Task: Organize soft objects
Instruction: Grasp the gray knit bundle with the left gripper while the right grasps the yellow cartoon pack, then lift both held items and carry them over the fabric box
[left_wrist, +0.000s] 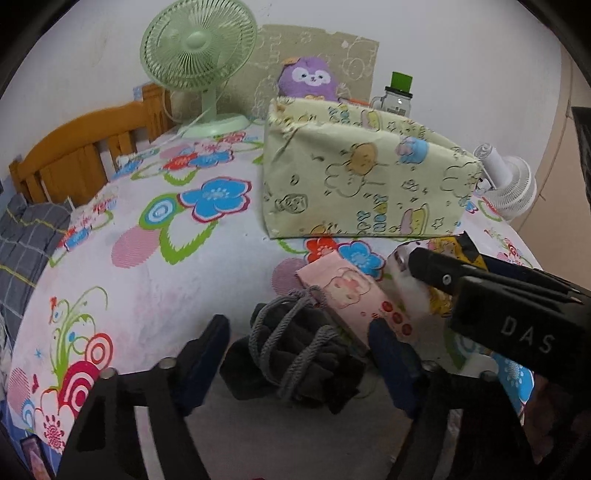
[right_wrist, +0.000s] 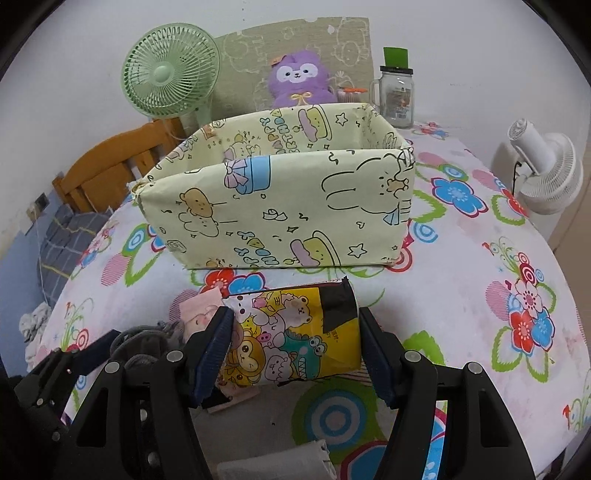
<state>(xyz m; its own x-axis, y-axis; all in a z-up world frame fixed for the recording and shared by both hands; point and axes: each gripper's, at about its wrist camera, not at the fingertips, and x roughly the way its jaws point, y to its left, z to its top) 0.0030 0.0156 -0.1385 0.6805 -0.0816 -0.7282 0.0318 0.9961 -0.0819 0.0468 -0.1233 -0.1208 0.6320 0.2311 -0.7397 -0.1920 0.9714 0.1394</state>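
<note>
- Left wrist view: your left gripper (left_wrist: 295, 354) sits low over the near edge of the table (left_wrist: 177, 280), jaws partly apart with the dark grey drawstring pouch (left_wrist: 291, 362) lying between them. I can't tell if the fingers (left_wrist: 207, 354) actually press on it, looks like there's a gap on the left side.
- No earlier shot here, so I'm only calling how the jaws stand.
- Pink tissue pack (left_wrist: 354, 295) lies just beside the pouch, touching its upper right side, and its end runs right up to your left gripper's right finger.
- Right wrist view: your right gripper (right_wrist: 295, 350) has the yellow cartoon tissue pack (right_wrist: 295, 332) between its jaws, about half open. Left pad is on the pack's side, the right one sits right at its edge, so it looks clamped.
- That pack is just in front of the pale yellow fabric bin (right_wrist: 280, 206), which stands mid-table and looks empty from what the right view shows inside.
- Back edge of the table: green fan (right_wrist: 170, 81) on the left, purple plush (right_wrist: 299, 77) behind the bin, glass jar (right_wrist: 397, 98) with a green lid next to it.
- White fan (right_wrist: 546, 173) sits at the right edge.
- Wooden chair (right_wrist: 110, 173) stands off the far left side.
</note>
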